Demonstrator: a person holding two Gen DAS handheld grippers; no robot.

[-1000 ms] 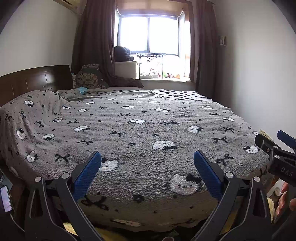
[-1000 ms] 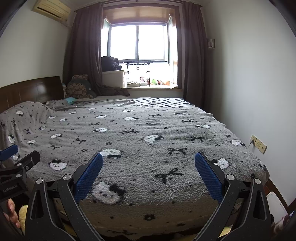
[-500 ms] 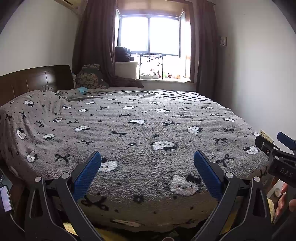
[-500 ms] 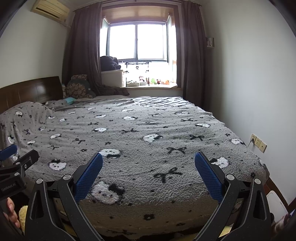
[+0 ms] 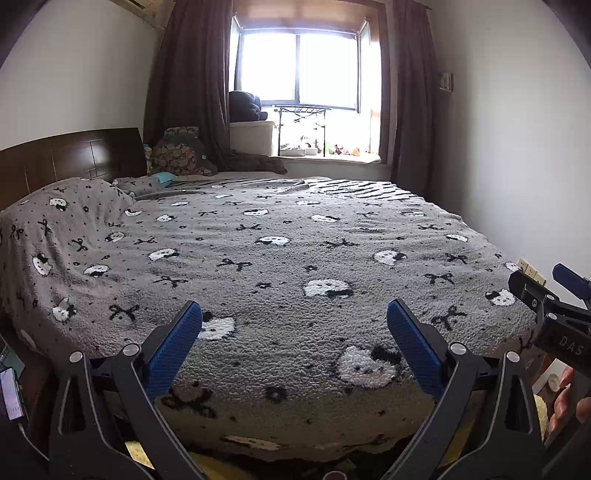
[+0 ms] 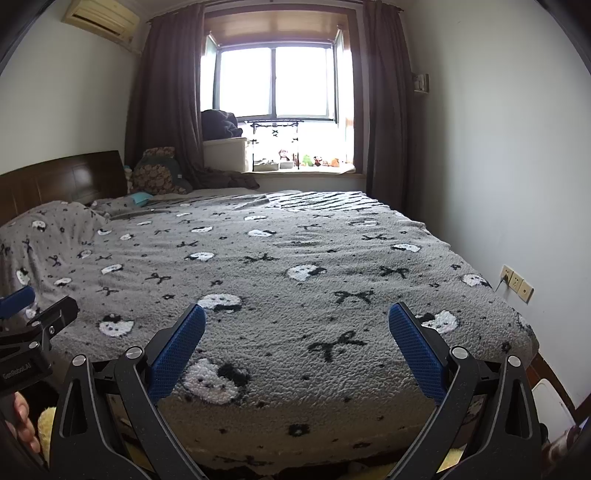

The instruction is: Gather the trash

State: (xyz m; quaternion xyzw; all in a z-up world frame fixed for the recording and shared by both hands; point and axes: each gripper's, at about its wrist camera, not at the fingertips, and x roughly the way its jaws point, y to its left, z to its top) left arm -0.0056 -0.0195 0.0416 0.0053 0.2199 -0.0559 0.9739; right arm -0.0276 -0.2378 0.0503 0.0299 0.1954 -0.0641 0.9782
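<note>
Quick tally: one bed (image 5: 258, 258) under one grey cat-print blanket (image 6: 314, 295), one wooden headboard (image 5: 70, 155), two dark curtains (image 6: 166, 103) (one per side of the single window (image 6: 275, 81)), one air conditioner (image 6: 99, 16), two grippers.

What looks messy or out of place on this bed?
Little stands out. The gray blanket lies smooth; only a small teal item sits by the headboard, too far away to identify. Both grippers are open and empty.

Gray patterned bed (image 5: 280, 258) below bright curtained window (image 5: 299, 66), white walls (image 6: 498, 147)
</note>
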